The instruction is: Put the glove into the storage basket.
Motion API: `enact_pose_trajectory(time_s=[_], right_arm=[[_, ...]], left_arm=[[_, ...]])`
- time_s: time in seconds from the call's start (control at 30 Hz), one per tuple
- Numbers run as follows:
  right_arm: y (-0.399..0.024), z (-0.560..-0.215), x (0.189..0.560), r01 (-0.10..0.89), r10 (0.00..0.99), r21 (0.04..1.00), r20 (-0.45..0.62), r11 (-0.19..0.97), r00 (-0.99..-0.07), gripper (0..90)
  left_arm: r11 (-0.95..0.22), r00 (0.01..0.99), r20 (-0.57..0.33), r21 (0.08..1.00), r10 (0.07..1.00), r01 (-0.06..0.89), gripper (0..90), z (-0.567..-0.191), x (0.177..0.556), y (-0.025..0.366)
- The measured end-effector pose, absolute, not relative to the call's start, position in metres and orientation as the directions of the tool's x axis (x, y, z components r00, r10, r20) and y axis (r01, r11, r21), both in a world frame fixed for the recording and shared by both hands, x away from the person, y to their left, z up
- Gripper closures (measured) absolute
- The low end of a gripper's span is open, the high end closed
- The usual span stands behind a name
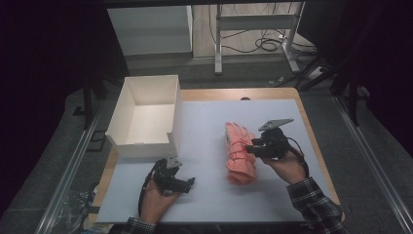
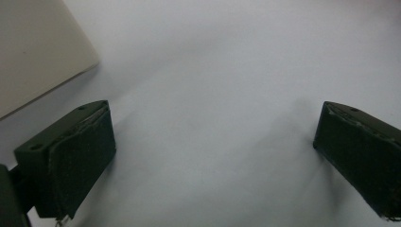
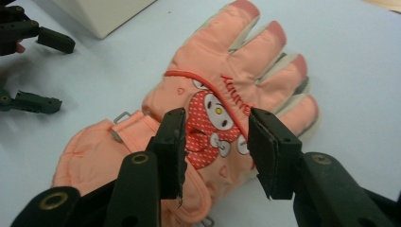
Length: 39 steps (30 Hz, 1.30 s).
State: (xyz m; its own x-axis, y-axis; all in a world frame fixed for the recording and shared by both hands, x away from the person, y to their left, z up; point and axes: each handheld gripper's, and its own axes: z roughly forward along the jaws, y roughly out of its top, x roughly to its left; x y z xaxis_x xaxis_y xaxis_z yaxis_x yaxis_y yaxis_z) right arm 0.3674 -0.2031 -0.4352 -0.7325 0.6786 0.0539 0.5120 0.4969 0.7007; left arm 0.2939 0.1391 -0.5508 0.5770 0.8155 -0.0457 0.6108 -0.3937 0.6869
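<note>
Box far left, glove to the right on the mat

The box (image 1: pixel 144 117) stands on the far left part of the mat (image 1: pixel 204 126), which lies on the table (image 1: pixel 292 92). The glove (image 1: pixel 239 152) lies on the mat to the box's right. The left gripper (image 1: pixel 191 182) is near the box's near side, the right gripper (image 1: pixel 249 146) at the glove's right edge.

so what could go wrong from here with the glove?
The right gripper sits over the pink glove with jaws apart above the printed back, so closing may pinch only the top fabric and the glove would sag. Its loose strap buckle might snag. The white box is across the mat; a weak pinch could drop it.
</note>
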Motion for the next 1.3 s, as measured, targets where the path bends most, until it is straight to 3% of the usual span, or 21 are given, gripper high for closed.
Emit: enact_pose_trajectory(time_s=[0.33, 1.03, 1.3], right_arm=[[-0.232, -0.446, 0.365, 0.529, 0.709, 0.712, 0.063, 0.462, -0.703, 60.6], [-0.250, -0.494, 0.342, 0.517, 0.681, 0.717, 0.081, 0.467, -0.727, 88.2], [-0.250, -0.508, 0.330, 0.517, 0.670, 0.713, 0.091, 0.473, -0.737, 89.1]], left_arm=[[-0.394, 0.577, -0.045, 0.687, 0.816, 0.610, 0.0, -0.551, 0.294, 0.139], [-0.391, 0.575, -0.047, 0.687, 0.817, 0.612, 0.0, -0.551, 0.294, 0.139], [-0.391, 0.575, -0.048, 0.687, 0.817, 0.612, 0.0, -0.551, 0.294, 0.139]])
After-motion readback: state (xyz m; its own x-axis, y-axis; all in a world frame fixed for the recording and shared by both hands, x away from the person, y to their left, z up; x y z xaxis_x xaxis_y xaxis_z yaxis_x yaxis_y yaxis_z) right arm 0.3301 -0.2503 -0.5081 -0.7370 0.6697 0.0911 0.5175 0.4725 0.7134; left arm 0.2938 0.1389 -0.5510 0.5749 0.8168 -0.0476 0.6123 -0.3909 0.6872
